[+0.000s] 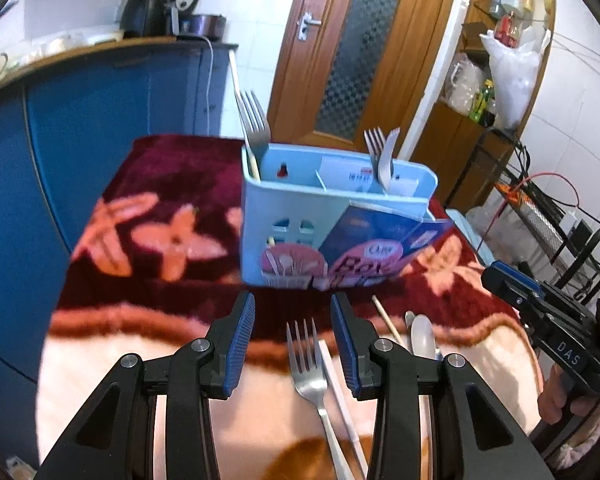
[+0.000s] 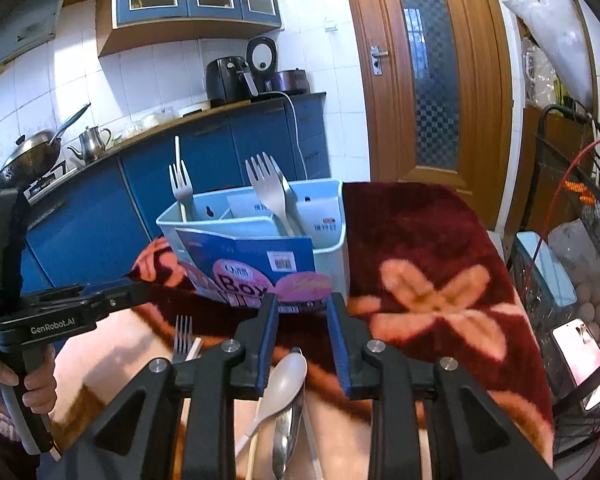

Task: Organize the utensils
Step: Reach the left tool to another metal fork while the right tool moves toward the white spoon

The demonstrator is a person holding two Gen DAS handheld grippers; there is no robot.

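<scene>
In front of the light-blue plastic utensil caddy (image 1: pixel 336 220), our left claw (image 1: pixel 293 344) gapes above a steel fork (image 1: pixel 310 372); our right claw (image 2: pixel 302 344) stands narrowly parted, empty, over a white plastic spoon (image 2: pixel 282 380).

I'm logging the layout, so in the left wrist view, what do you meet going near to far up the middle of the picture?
Steel fork lying on the blanket → dark red flowered blanket → light blue plastic utensil caddy → brown wooden door with patterned glass.
</scene>
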